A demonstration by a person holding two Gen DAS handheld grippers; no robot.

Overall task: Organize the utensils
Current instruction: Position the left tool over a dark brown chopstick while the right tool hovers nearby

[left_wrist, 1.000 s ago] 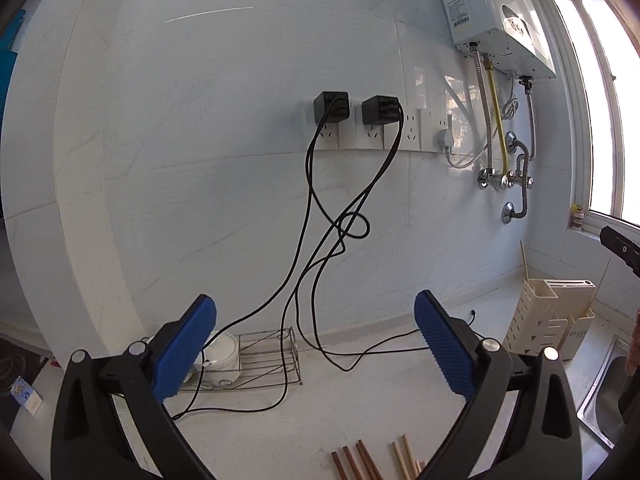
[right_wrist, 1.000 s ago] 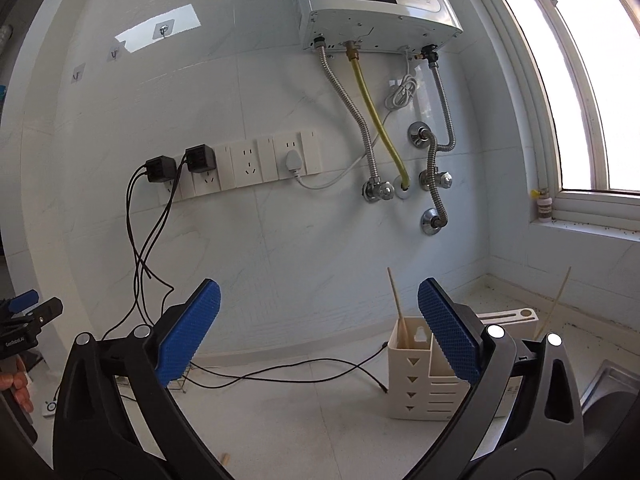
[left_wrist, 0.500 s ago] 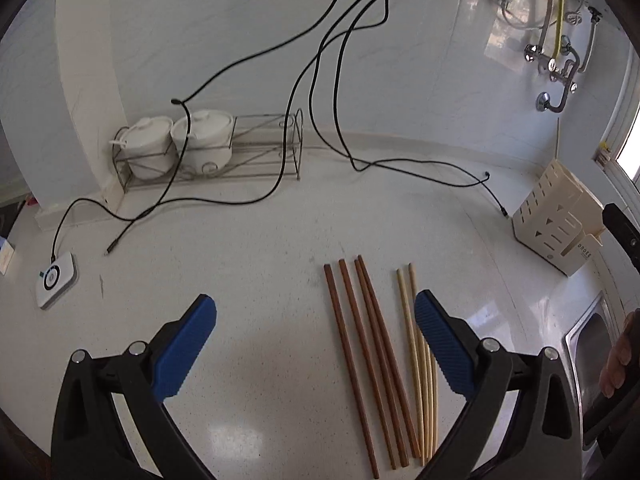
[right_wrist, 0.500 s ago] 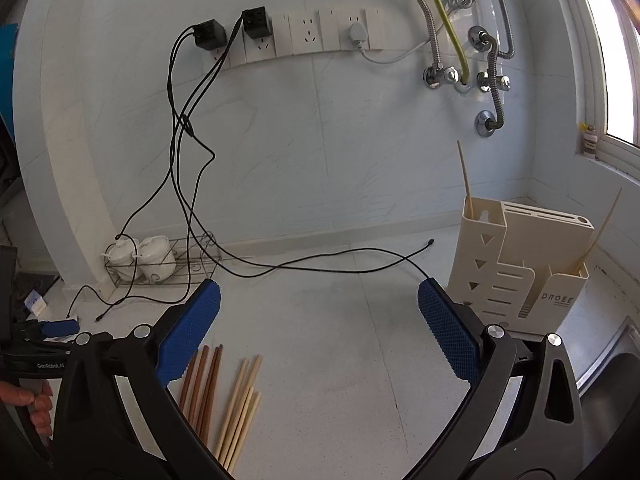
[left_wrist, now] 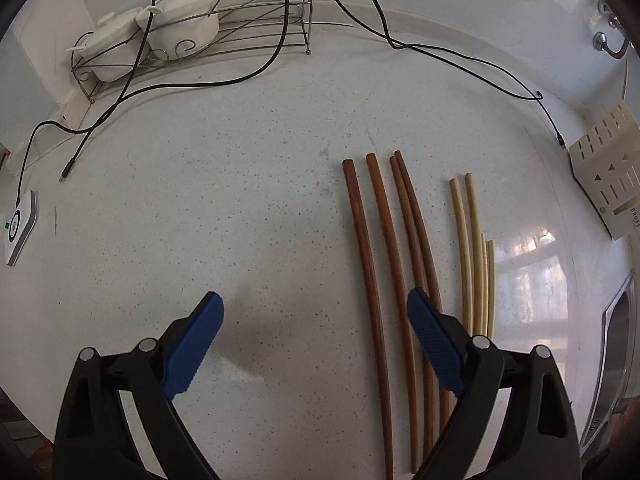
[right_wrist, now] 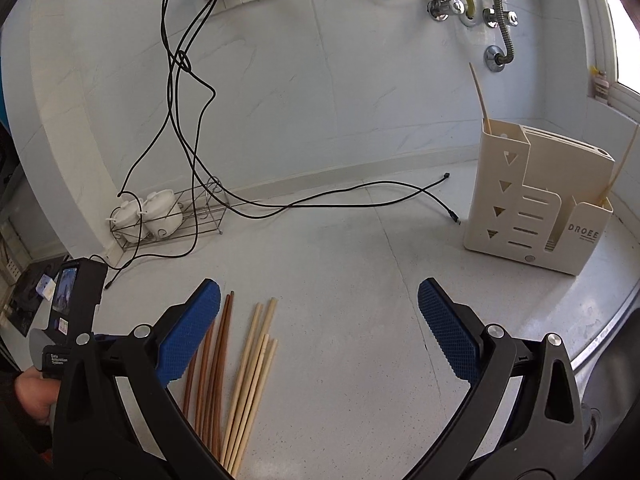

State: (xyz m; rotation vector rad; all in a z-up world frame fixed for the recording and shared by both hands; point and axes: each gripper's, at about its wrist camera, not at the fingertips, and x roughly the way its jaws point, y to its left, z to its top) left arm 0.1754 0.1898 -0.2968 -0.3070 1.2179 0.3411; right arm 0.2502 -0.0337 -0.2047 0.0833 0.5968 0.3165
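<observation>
Several brown chopsticks [left_wrist: 364, 260] and several pale chopsticks [left_wrist: 476, 264] lie side by side on the white counter. My left gripper [left_wrist: 315, 300] points steeply down just above them and to their left. Its jaws are wide and closing; two brown sticks show in the gap by the right finger, and the pads touch nothing. My right gripper [right_wrist: 319, 288] stands open over bare counter, with the brown chopsticks [right_wrist: 218, 348] and pale chopsticks [right_wrist: 252, 360] at its lower left. The cream utensil holder [right_wrist: 536, 204] stands at the right, with a pale stick [right_wrist: 480, 96] upright in it.
A wire rack with two white lidded pots [left_wrist: 180, 28] stands against the back wall. Black cables [left_wrist: 460, 64] trail across the counter. A small white device [left_wrist: 18, 228] lies far left. A steel sink [left_wrist: 620, 360] borders the right edge. A hand [right_wrist: 32, 392] holds the left gripper.
Both views have tipped down from the wall to the counter. The left gripper has dropped close over the chopsticks and its fingers stand slightly nearer together. The right gripper has sunk less.
</observation>
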